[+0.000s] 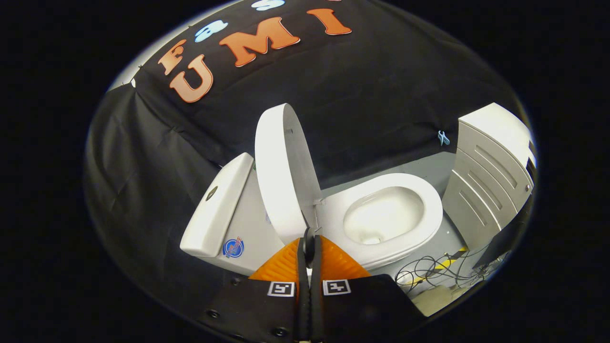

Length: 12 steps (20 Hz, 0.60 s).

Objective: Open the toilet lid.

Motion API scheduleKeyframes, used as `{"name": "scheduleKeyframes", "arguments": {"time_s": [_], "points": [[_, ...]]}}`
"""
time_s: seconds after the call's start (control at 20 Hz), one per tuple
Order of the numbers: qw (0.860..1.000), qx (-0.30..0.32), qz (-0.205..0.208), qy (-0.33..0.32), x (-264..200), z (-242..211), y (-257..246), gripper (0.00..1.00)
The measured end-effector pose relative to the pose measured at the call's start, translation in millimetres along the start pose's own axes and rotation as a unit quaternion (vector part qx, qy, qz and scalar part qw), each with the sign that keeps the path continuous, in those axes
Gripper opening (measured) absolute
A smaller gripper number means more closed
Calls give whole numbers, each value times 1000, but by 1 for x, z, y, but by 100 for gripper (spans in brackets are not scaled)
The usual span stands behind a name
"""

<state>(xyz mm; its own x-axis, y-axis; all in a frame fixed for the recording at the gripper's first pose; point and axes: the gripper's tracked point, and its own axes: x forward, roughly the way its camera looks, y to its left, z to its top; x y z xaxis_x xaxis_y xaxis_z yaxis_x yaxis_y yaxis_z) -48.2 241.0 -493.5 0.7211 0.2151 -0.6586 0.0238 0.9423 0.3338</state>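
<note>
A white toilet stands ahead of me, seen tilted. Its lid (281,171) is raised upright, close to the tank (217,209). The seat (431,209) lies down around the open bowl (381,216). My gripper (309,237) is shut, its two fingers pressed together with nothing between them, the tips just short of the lid's lower edge near the hinge. I cannot tell whether the tips touch the lid.
A white cabinet with slatted drawers (491,171) stands beyond the bowl. Loose cables (429,274) lie on the grey floor (419,166) beside the toilet's base. Black cloth walls (143,166) close in behind the tank and lid.
</note>
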Motion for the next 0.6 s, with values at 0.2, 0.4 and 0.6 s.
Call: {"name": "scheduleKeyframes", "arguments": {"time_s": [0.2, 0.4, 0.6], "points": [[1000, -24, -4, -4, -1, -4, 12, 8], [998, -55, -2, -2, 2, -10, 32, 8], [995, -101, -7, -5, 4, -17, 52, 8]]}}
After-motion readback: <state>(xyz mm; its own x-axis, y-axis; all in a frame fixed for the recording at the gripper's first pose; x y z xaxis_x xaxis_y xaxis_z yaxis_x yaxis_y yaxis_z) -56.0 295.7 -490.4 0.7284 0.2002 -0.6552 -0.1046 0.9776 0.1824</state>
